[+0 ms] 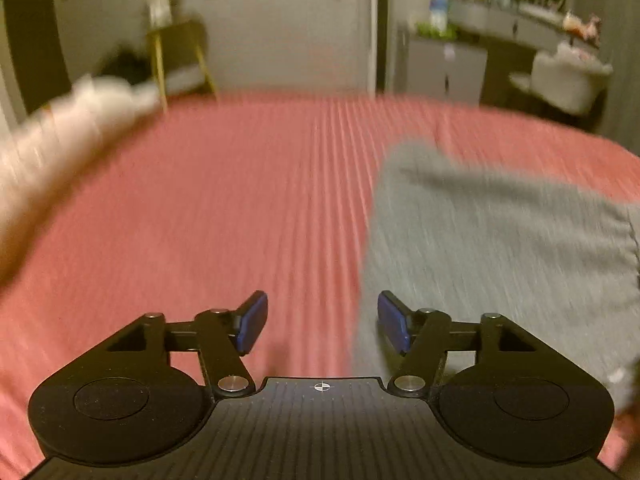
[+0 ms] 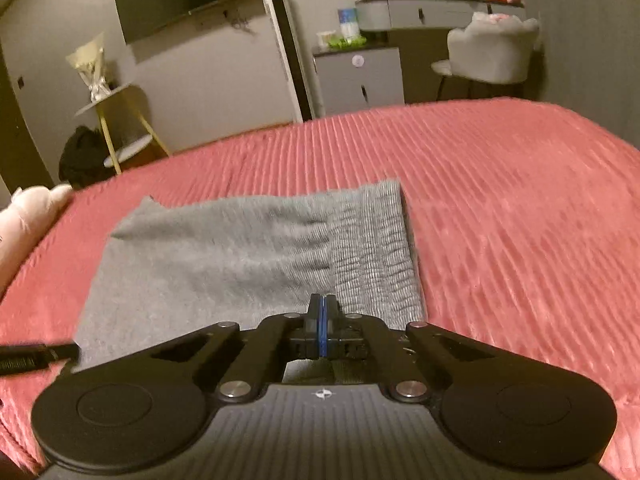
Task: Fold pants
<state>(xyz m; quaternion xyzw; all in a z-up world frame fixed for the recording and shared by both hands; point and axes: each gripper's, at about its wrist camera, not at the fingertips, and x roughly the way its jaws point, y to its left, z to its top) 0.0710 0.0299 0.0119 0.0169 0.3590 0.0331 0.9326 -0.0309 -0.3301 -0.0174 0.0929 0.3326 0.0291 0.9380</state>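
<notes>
No legible text or labels.

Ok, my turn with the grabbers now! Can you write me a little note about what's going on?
Left gripper: open, holding nothing, over the red bedspread just left of the pants' edge.
Right gripper: fingers pressed shut at the near edge of the grey pants; I can't tell if cloth is pinched between them.
Pants: lying flat on the bedspread as a compact rectangle, ribbed waistband on the right side.
Done: they look already folded at least once.
Left: probably one more fold and smoothing, if you want them smaller.
</notes>
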